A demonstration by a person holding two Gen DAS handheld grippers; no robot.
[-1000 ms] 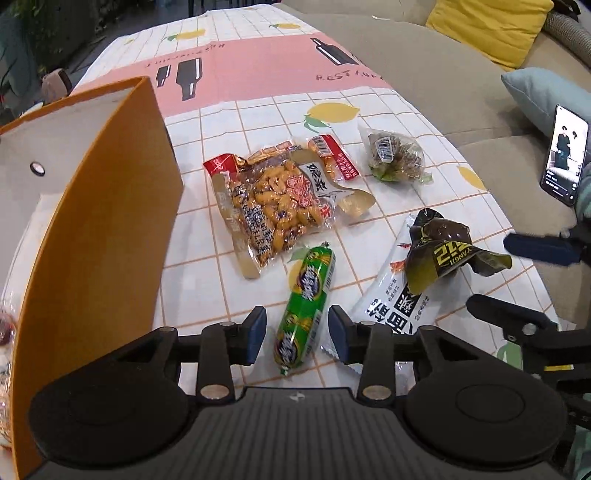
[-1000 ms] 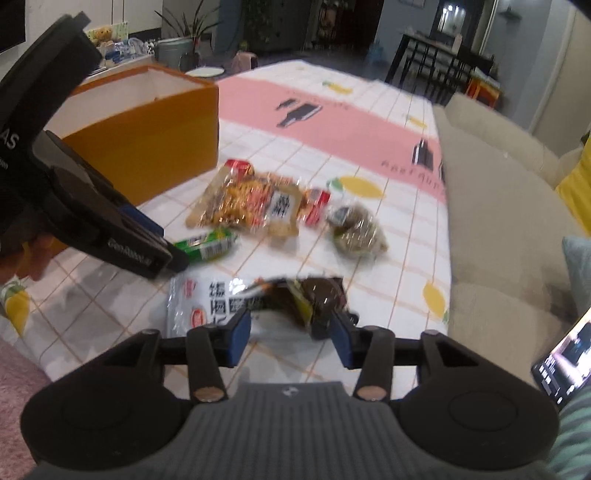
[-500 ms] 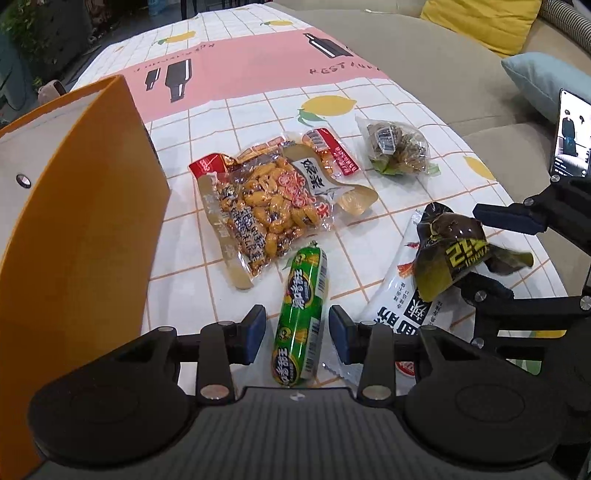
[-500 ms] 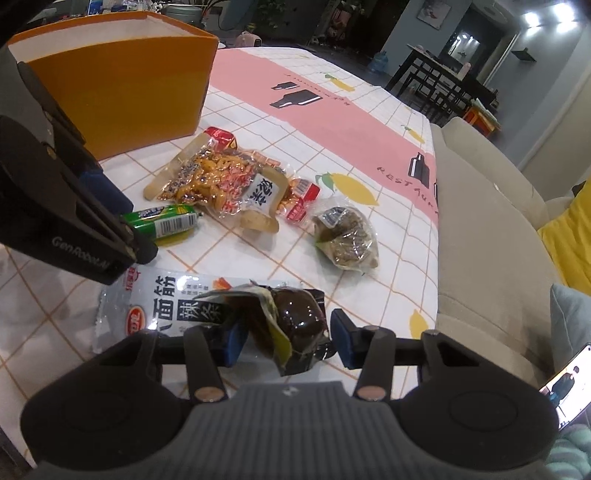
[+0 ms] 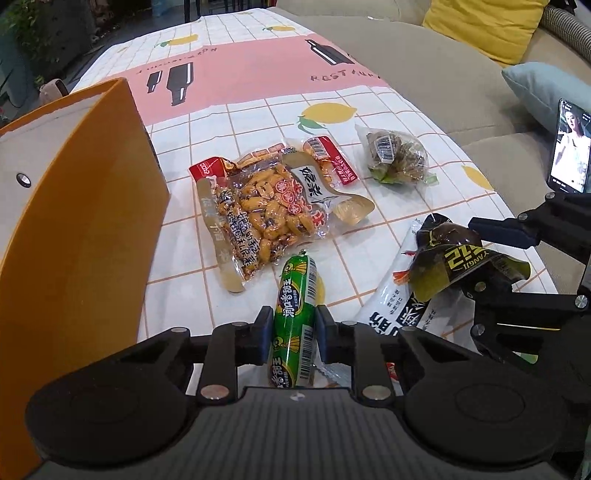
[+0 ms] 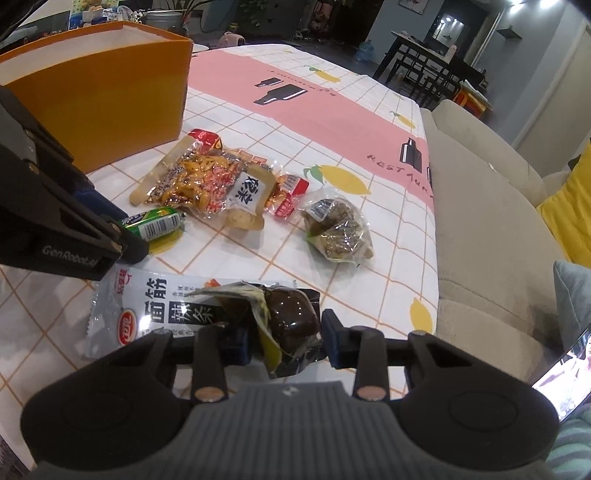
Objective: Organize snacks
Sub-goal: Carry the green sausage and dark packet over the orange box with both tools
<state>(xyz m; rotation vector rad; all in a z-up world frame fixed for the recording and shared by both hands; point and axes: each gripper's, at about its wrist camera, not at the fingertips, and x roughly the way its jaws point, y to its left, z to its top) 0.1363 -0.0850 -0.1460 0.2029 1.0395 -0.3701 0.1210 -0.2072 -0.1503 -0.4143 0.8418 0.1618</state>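
left gripper (image 5: 291,330): jaws clamped, pitched down | right gripper (image 6: 286,341): jaws closing, pitched down

Setting — a table under a checked cloth (image 5: 258,122) with a pink band and lemon prints; beige sofa (image 6: 491,221) alongside, bearing a yellow cushion (image 5: 491,26); dark dining table (image 6: 428,62) beyond — ceiling lights lit.

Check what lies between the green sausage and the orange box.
Bare tablecloth only, seen in the left wrist view. The green sausage sits clamped in the left tool; the orange box stands apart.
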